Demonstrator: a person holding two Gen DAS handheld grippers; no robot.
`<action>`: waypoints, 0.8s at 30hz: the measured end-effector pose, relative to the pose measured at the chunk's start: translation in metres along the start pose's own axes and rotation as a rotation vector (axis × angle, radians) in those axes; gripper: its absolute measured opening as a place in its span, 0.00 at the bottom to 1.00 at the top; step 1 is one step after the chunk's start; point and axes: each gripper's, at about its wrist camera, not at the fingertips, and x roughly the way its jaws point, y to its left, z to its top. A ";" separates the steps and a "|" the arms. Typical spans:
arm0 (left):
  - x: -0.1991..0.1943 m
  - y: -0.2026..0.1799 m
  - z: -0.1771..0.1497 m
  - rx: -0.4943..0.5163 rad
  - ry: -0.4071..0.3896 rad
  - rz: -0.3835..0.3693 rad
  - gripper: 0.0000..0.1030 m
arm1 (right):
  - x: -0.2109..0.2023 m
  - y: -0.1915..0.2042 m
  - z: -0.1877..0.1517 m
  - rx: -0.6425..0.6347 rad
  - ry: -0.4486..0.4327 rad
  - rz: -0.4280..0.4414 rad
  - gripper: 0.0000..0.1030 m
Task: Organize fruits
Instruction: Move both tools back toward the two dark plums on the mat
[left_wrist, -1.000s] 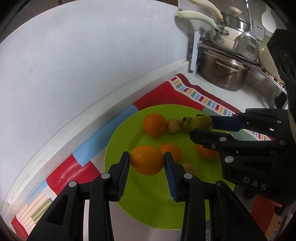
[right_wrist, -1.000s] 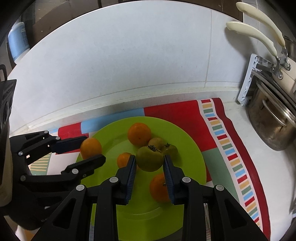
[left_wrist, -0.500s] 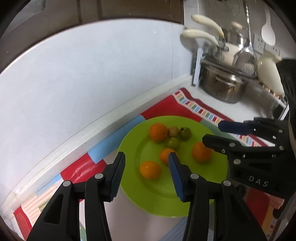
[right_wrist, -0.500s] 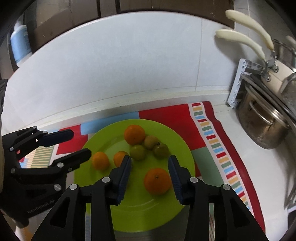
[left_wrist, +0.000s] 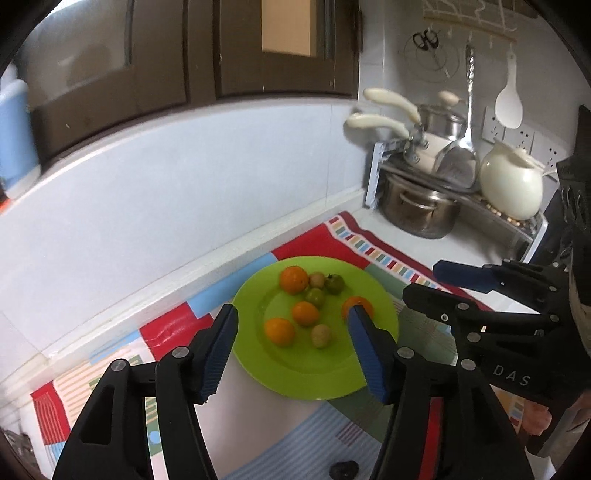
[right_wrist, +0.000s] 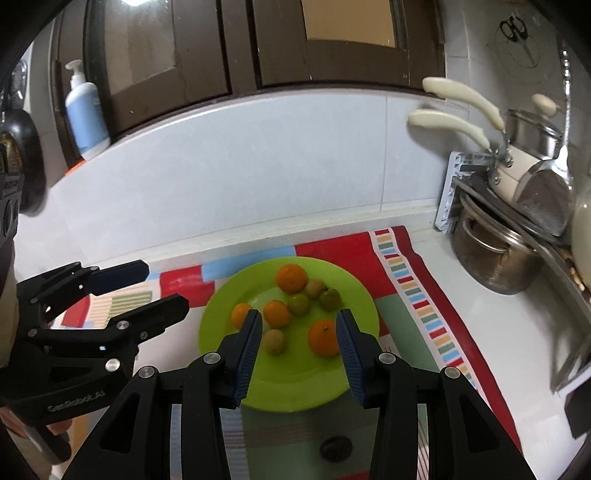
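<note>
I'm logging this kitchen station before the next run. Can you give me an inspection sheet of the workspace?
Surface: white counter under a patchwork mat.
Job's things: green plate holding four oranges, largest, and four small greenish fruits.
Clutter: steel pot, pans, white jug on a rack; dark round bit on the mat.
Grippers: left gripper and right gripper open, empty, above the plate; left jaws just opening.
Cables: nothing seen.
Surroundings: tiled wall, dark cabinets, pump bottle.
</note>
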 end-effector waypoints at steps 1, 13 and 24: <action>-0.006 -0.002 0.000 0.000 -0.007 0.005 0.61 | -0.004 0.001 -0.001 0.000 -0.004 -0.001 0.41; -0.057 -0.019 -0.021 -0.027 -0.044 0.059 0.71 | -0.053 0.005 -0.018 0.016 -0.046 -0.016 0.52; -0.066 -0.029 -0.054 -0.041 0.001 0.118 0.81 | -0.060 0.004 -0.050 0.027 -0.008 -0.030 0.52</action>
